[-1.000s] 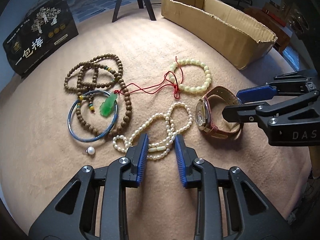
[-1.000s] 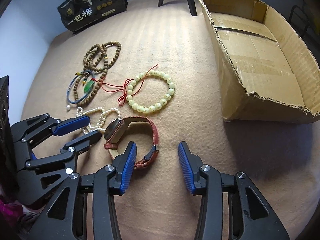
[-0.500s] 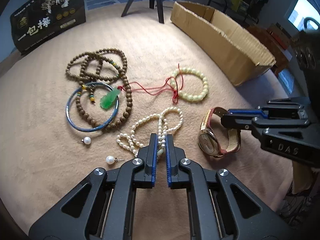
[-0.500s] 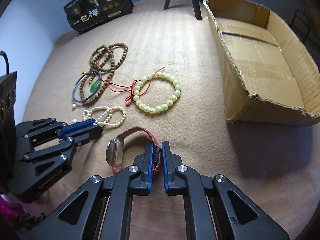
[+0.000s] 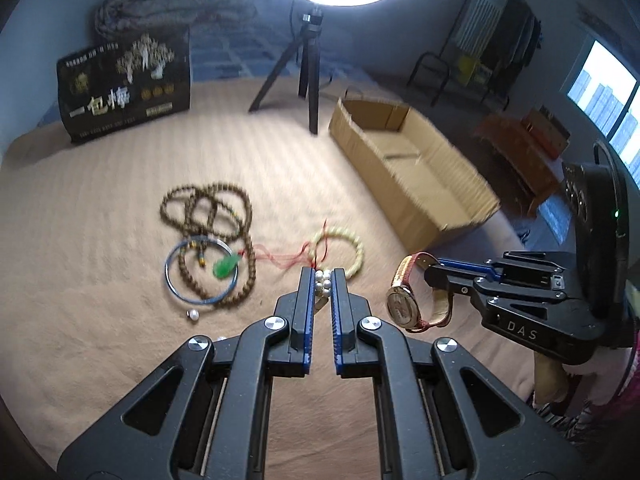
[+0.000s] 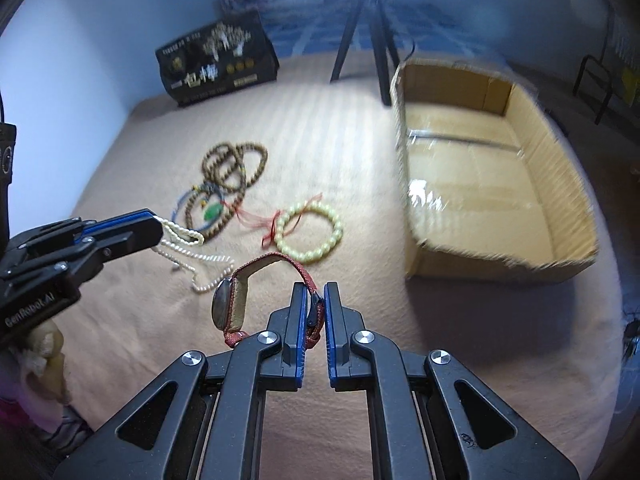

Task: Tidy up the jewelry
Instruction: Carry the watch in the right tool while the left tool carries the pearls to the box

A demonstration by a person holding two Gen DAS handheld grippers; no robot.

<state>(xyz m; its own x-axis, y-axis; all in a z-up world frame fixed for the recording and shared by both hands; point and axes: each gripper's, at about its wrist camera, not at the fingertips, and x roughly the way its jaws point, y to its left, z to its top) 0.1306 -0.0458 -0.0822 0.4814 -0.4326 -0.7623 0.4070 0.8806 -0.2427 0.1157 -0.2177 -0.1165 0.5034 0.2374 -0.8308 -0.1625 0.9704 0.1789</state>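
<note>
My left gripper (image 5: 322,276) is shut on the white pearl necklace (image 5: 322,280) and holds it above the blanket; the strand hangs from it in the right wrist view (image 6: 200,258). My right gripper (image 6: 316,296) is shut on the strap of the red-strapped watch (image 6: 232,304), lifted off the blanket; it also shows in the left wrist view (image 5: 404,304). On the blanket lie brown wooden beads (image 5: 208,208), a blue bangle (image 5: 172,280), a green pendant (image 5: 226,266) on red cord and a pale bead bracelet (image 5: 352,252).
An open cardboard box (image 6: 480,184) stands to the right on the tan blanket (image 5: 100,220). A black printed box (image 5: 124,88) and a tripod (image 5: 304,64) stand at the back. A loose pearl earring (image 5: 194,315) lies near the bangle.
Both grippers have risen off the blanket, the left lifting the pearl necklace and the right lifting the watch. The views now tilt up toward the room.
</note>
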